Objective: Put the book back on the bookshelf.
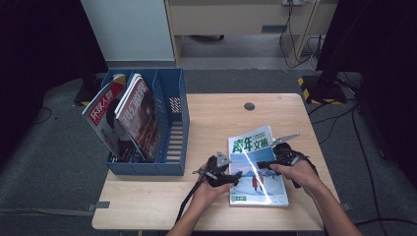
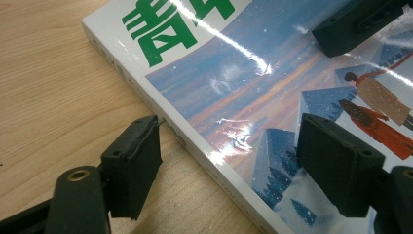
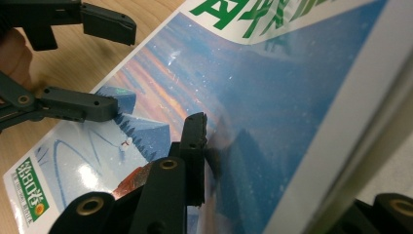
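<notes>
Here I count one magazine (image 1: pixel 256 167) lying flat on the near right part of the bench (image 1: pixel 211 118), its cover showing green characters over a snowy blue scene, and I have two tools on it, one in each hand. My left tool (image 1: pixel 235 178) sits at the magazine's left edge; in the left gripper view its jaws are spread wide apart, one on the bare wood just beside the spine and the other over the cover, so it is released and grips nothing, though the spine lies between the jaws. My right tool (image 1: pixel 263 164) comes in from the right side of the magazine; in the right gripper view one jaw lies on top of the cover and the right edge of the magazine looks lifted, with the other jaw low at the corner below it, but I cannot tell whether the jaws are truly clamped on the pages or just around them. On the far left of the bench stands one blue file rack (image 1: pixel 172 128) with several slots, and I count two magazines (image 1: pixel 125 115) leaning upright in its left compartments, while the rightmost slot holds none. The rack and the flat magazine are well apart.
</notes>
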`<act>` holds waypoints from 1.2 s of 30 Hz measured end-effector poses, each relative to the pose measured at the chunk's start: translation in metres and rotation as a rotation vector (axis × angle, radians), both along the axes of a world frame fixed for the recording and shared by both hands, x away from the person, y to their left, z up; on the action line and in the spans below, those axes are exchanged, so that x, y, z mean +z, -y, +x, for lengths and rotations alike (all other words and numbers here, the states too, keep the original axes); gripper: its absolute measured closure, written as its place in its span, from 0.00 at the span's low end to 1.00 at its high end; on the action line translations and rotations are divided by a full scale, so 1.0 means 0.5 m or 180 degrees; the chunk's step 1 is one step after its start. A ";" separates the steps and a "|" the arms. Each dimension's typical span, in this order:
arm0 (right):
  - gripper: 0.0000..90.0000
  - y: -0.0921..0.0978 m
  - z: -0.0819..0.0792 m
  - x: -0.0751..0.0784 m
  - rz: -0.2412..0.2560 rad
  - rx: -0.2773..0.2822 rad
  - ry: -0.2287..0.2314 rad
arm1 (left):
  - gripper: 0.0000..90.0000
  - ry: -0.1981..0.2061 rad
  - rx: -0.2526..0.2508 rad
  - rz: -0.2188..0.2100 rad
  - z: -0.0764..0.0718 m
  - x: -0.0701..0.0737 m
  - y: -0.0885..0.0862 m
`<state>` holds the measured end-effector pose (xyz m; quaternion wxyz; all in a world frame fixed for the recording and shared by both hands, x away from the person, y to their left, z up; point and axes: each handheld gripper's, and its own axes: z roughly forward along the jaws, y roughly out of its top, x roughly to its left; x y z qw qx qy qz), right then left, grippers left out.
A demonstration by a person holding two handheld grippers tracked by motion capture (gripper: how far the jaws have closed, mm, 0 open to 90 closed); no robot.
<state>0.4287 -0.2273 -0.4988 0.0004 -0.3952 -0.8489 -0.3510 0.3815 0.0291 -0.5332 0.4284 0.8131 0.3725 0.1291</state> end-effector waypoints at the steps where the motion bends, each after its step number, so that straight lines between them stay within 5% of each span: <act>1: 0.79 -0.001 -0.001 0.000 -0.0023 -0.0012 0.0001 | 0.27 -0.0002 0.0000 -0.0002 0.000 0.000 0.000; 9: 0.63 -0.009 -0.009 -0.010 -0.0128 -0.0018 0.0109 | 0.27 -0.0001 0.0000 -0.0001 0.000 0.000 0.000; 18: 0.85 -0.004 -0.009 0.005 0.0094 -0.0013 0.0089 | 0.26 0.0002 0.0004 0.0001 0.000 0.000 0.000; 26: 0.89 0.000 -0.013 0.020 0.0283 -0.0112 0.0064 | 0.22 -0.0011 0.0028 0.0053 0.003 0.006 -0.005; 36: 0.91 0.005 -0.017 0.041 0.0465 -0.0121 0.0075 | 0.19 -0.0051 0.0059 -0.0080 0.011 0.031 -0.028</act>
